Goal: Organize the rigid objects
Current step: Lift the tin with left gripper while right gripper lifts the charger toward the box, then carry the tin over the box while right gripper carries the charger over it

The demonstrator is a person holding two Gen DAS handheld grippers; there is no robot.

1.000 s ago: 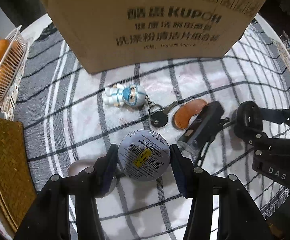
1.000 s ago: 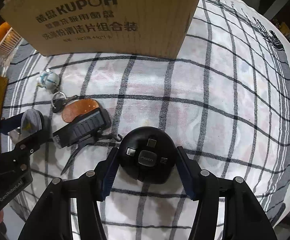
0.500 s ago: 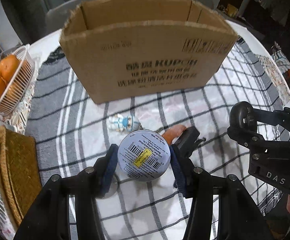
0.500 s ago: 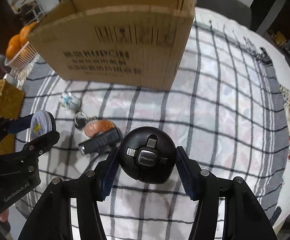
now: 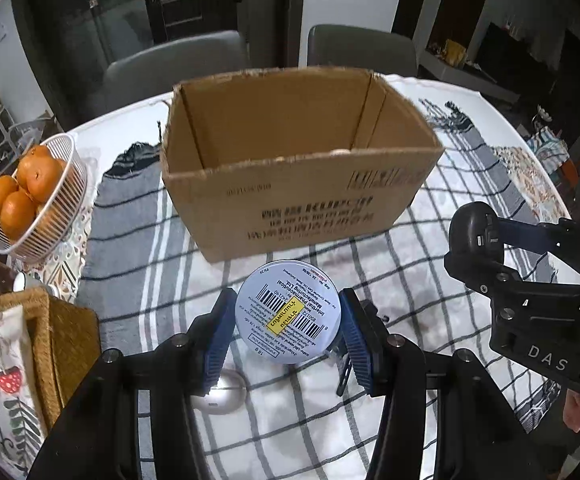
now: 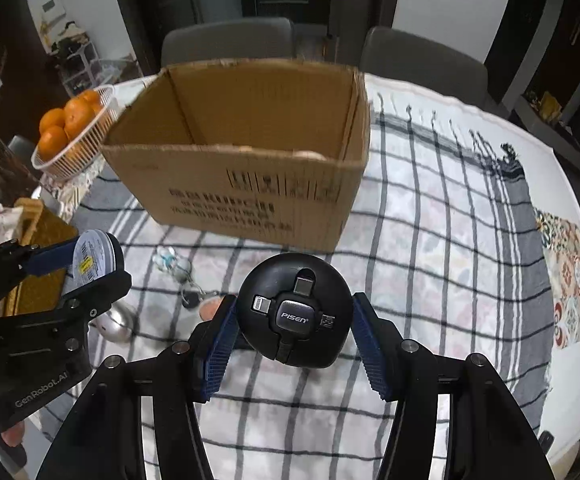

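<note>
Left wrist: one tin, one box, four oranges.

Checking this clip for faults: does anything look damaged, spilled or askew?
Nothing spilled. The cardboard box has a ragged top rim with no flaps, and its print reads upside down in the left wrist view.

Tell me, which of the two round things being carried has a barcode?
The pale round tin in the left claw; the right claw's black puck shows plugs.
</note>
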